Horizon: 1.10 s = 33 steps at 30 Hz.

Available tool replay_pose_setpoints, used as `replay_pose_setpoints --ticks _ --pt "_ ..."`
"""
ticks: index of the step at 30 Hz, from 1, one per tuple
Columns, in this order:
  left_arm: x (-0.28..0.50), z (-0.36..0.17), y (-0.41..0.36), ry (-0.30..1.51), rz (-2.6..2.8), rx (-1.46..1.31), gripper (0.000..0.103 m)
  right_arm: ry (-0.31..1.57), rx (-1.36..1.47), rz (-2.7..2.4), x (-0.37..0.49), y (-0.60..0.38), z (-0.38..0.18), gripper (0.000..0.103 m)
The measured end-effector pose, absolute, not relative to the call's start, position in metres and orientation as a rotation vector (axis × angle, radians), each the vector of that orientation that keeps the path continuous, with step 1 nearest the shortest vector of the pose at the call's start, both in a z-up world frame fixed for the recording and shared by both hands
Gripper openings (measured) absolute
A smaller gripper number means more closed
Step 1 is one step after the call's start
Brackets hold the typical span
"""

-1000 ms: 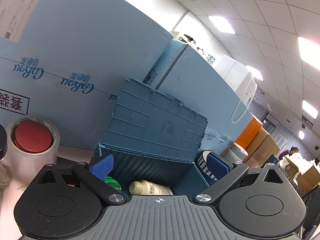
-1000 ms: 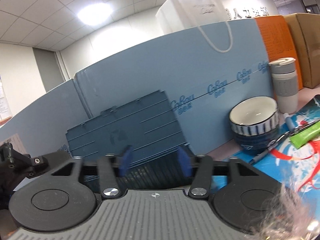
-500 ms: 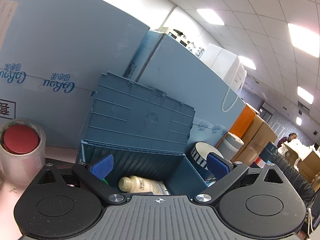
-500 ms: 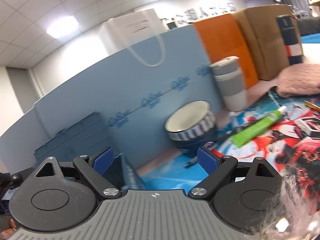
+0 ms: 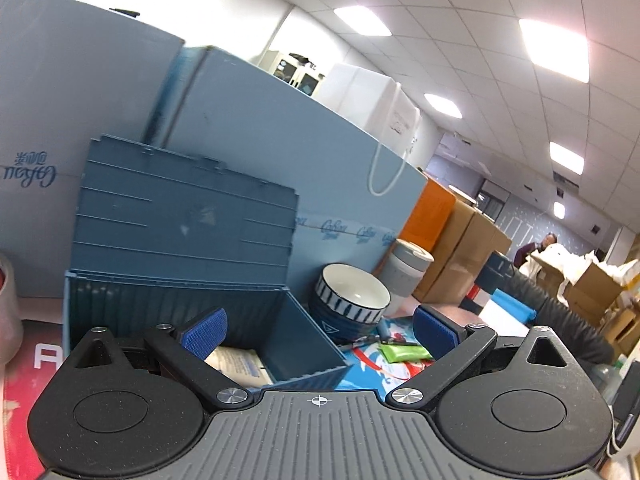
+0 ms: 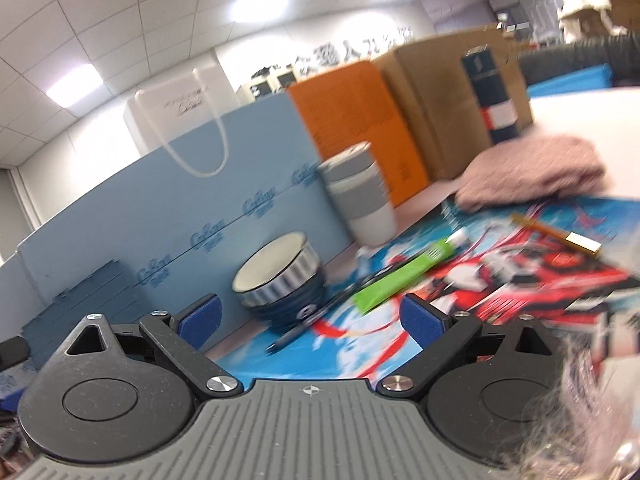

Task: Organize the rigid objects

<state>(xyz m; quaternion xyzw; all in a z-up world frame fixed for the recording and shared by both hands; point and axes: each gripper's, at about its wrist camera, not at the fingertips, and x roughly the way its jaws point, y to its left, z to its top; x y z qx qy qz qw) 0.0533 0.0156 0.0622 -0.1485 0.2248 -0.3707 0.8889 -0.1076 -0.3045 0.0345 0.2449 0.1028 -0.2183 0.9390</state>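
Observation:
A blue storage box (image 5: 304,344) with its lid up stands in the left wrist view; a labelled bottle (image 5: 240,364) lies inside. My left gripper (image 5: 320,330) is open and empty above the box's front right corner. A blue striped bowl (image 5: 352,300) sits right of the box, also in the right wrist view (image 6: 280,280). A green tube (image 6: 404,280), a dark pen (image 6: 304,328) and a gold-capped pen (image 6: 560,236) lie on the colourful mat (image 6: 520,280). My right gripper (image 6: 312,320) is open and empty, just in front of the bowl and pen.
A grey and white tumbler (image 6: 360,196) stands behind the bowl. A pink cloth (image 6: 532,176) lies at the back right. Blue foam boards (image 5: 260,140), an orange box (image 6: 352,120) and cardboard boxes (image 6: 452,92) wall the back. A tape roll (image 5: 6,308) sits at far left.
Both grippers swung to the right, away from the box and towards the bowl and mat. The right gripper, narrower a second ago, has opened wide. The left stayed open.

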Motion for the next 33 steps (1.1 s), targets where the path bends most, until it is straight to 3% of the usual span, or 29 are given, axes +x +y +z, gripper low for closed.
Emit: replay_pose_setpoints --ticks 18,27,33 --pt "-0.001 0.027 -0.097 0.492 -0.928 0.016 0.101 0.307 0.491 -0.606 -0.16 -0.386 -0.005 0.101" --pt "0.017 0.022 -0.151 0.616 -0.916 -0.047 0.101 0.323 0.517 -0.525 -0.155 -0.415 -0.009 0.101" --pt "0.05 0.014 -0.175 0.769 -0.887 -0.325 0.101 0.335 0.593 -0.437 -0.147 -0.443 -0.003 0.101"
